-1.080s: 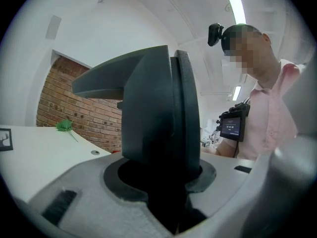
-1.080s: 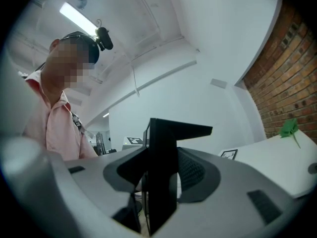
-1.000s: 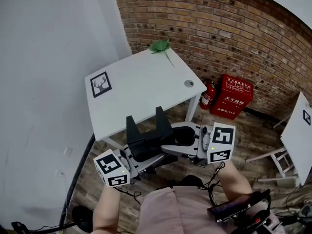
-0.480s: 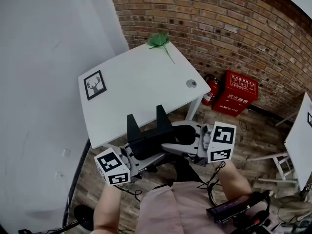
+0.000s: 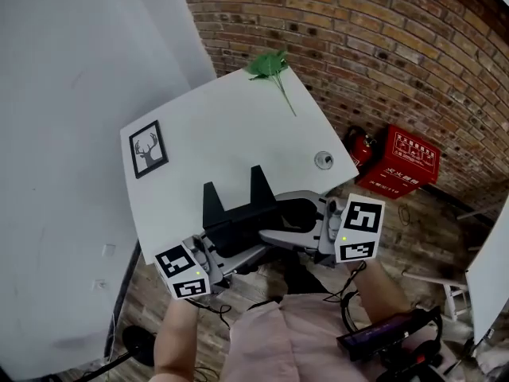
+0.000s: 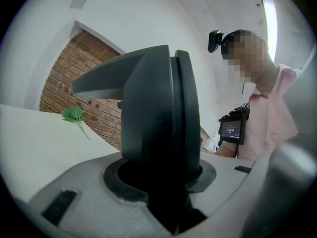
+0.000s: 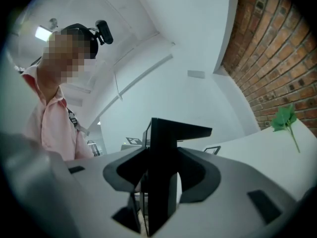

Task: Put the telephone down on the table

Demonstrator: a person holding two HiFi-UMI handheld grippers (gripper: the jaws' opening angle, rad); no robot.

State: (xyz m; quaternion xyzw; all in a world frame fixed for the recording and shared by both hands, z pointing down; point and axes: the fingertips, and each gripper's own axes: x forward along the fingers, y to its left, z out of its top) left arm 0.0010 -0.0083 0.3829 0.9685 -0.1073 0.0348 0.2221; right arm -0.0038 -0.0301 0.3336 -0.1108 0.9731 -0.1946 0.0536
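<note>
— The telephone [image 5: 238,223]?
— Black and angular, with two upright prongs on top and its base about level.
— Where?
— Held up at the white bench's [image 5: 231,134] near edge, not yet set down.

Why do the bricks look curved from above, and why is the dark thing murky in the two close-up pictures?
Head view: the wide lens bows the brick wall and table edges; light is even. Left gripper view: black round rim, the telephone looms close, dark and soft. Right gripper view: same rim; a ceiling light glares top left.
</note>
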